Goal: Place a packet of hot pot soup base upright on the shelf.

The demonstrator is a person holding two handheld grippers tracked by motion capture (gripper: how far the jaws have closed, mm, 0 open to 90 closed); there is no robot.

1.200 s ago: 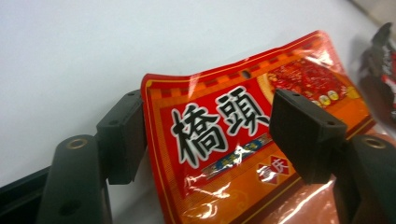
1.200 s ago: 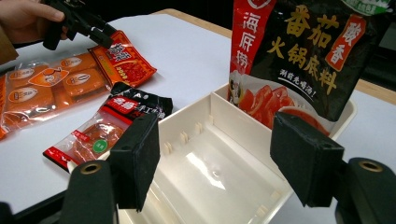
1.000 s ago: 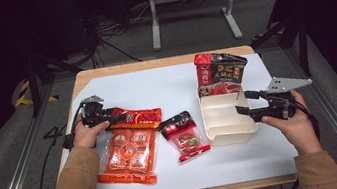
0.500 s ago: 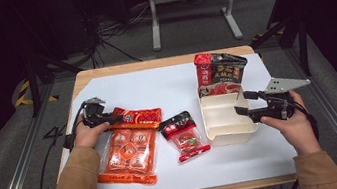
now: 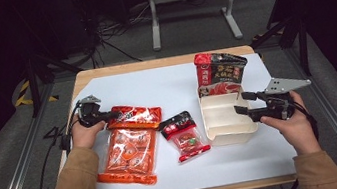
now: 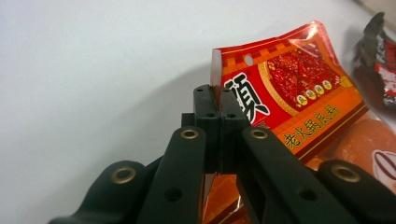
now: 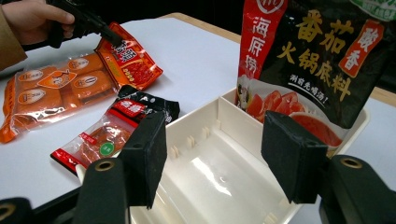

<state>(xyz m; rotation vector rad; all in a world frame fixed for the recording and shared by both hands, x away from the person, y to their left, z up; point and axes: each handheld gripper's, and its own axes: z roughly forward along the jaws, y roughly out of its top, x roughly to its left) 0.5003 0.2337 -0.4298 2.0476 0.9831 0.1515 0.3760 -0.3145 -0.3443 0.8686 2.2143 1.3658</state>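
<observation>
L gripper (image 5: 115,115): left-centre of high view, jaws pressed together on the edge of the red-orange sauce packet; they've just been closing, packet edge between the pads. In L gripper view (image 6: 218,100) the two black jaws meet at frame centre w/ the packet's upper-left corner pinched in them.
Red-orange sauce packet (image 5: 134,116): centre-left of high view, lying on the white table cover, its lower edge overlapping the big orange bag. In L gripper view (image 6: 289,88) it fills the right half, corner tilted up off the surface.
R gripper (image 5: 245,103): right of high view, jaws spread, nothing between the pads; they've just been closing a bit. Tips over the right rim of the tray. In R gripper view (image 7: 212,158) jaws stand apart at bottom, tray between & beyond them.
Cream divided tray (image 5: 222,127): right-centre of high view, compartments bare near the gripper.
Black-red hotpot base pouch (image 5: 218,72): upper right-centre, standing upright at the tray's far end.
Big orange snack bag (image 5: 129,153): lower left of high view, flat.
Small red-black packet (image 5: 183,133): centre, between orange bag & tray, apart from both.
White table cover (image 5: 165,87): under everything.
</observation>
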